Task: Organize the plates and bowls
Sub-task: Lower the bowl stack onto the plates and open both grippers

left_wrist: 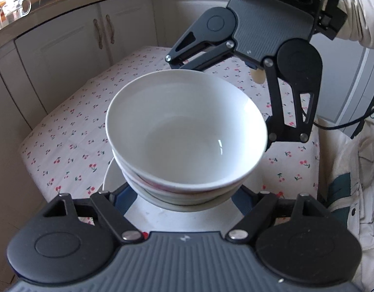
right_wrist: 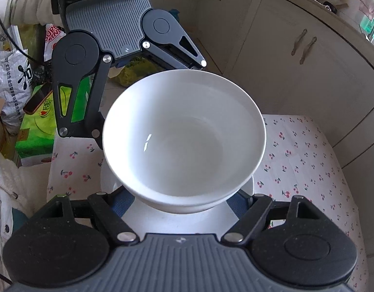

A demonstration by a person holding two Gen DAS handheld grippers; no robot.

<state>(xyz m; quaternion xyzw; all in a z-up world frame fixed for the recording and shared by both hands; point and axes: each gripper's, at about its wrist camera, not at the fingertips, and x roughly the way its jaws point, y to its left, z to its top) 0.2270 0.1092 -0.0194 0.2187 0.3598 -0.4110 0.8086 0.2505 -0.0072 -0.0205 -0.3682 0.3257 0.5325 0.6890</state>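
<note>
Stacked white bowls (left_wrist: 184,131) on plate (right_wrist: 187,219), cherry-print tablecloth (left_wrist: 72,141), no legible writing

Both grippers face each other across the stack of white ceramic bowls (left_wrist: 184,133). The left gripper (left_wrist: 184,194) spreads its jaws wide on either side of the stack's base. The right gripper (right_wrist: 184,194) does likewise from the opposite side. Cream sleeves cover both forearms.
</note>
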